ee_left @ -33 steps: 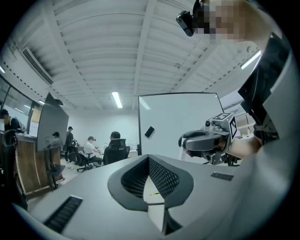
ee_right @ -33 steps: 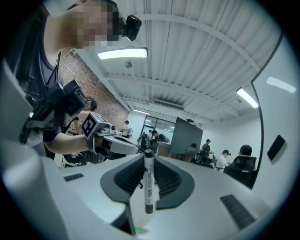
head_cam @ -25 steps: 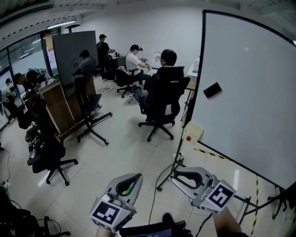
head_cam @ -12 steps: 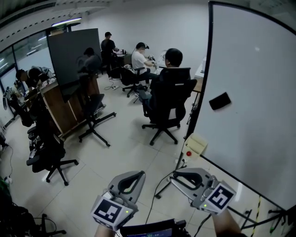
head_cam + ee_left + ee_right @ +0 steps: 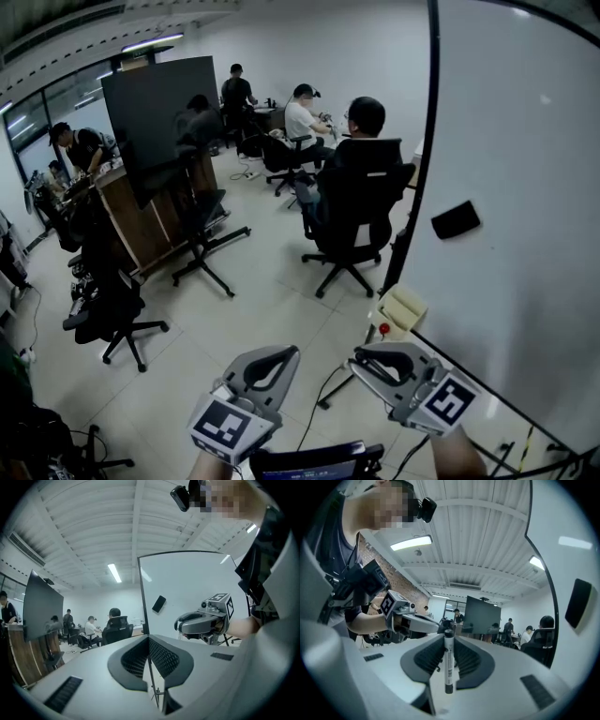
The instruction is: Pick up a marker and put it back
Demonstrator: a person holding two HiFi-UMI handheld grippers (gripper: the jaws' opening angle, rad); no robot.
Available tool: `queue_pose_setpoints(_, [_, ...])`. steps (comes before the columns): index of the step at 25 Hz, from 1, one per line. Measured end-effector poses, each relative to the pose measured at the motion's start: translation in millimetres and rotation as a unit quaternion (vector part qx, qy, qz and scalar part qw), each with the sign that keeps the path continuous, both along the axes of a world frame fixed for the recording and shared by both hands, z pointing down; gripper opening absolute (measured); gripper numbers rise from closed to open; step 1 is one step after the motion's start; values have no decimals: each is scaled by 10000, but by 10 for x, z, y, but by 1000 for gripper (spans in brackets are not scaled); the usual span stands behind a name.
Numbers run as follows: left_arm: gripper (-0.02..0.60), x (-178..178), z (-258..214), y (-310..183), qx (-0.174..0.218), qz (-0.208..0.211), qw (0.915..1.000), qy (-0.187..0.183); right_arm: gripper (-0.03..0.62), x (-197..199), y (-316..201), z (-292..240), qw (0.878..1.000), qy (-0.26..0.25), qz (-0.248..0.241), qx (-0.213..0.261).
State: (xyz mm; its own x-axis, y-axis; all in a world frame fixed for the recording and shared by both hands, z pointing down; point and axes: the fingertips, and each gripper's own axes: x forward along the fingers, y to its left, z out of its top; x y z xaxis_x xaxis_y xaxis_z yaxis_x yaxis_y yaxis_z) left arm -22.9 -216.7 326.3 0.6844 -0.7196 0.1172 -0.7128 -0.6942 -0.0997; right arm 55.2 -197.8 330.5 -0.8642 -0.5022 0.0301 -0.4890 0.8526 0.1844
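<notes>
White-barrelled marker (image 5: pixel 448 663), upright, is sitting clamped between the right gripper's (image 5: pixel 377 364) pads, so pickup is reading as done. Left gripper (image 5: pixel 269 364) is hanging empty, jaws together. Return is pending, likely at the whiteboard (image 5: pixel 525 141).

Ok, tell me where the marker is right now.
The white cylindrical marker with dark ends stands clamped in the right gripper, centre of the right gripper view, left of the large whiteboard.
</notes>
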Motion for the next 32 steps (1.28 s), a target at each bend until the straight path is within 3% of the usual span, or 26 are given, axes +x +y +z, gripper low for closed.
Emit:
queue_pose_setpoints(11, [0,75,37,-643,71,685,9976,122,85,48,-503,45,9970,219,740,-52])
queue_pose_setpoints(19, [0,-166,80,-1424,-12,1433,9891,341,85,-214,-1153,53,9866,318,1602,-73])
queue_pose_setpoints(25, [0,-214,419,-1871,-157,2228,9734,517,86,-255,-1519,315,9645,477,2592,-151])
queue_pose_setpoints(32, [0,51,471,-2025,-276,2939,9537,584,85,107,-1703,293,9295,558,3641,-158])
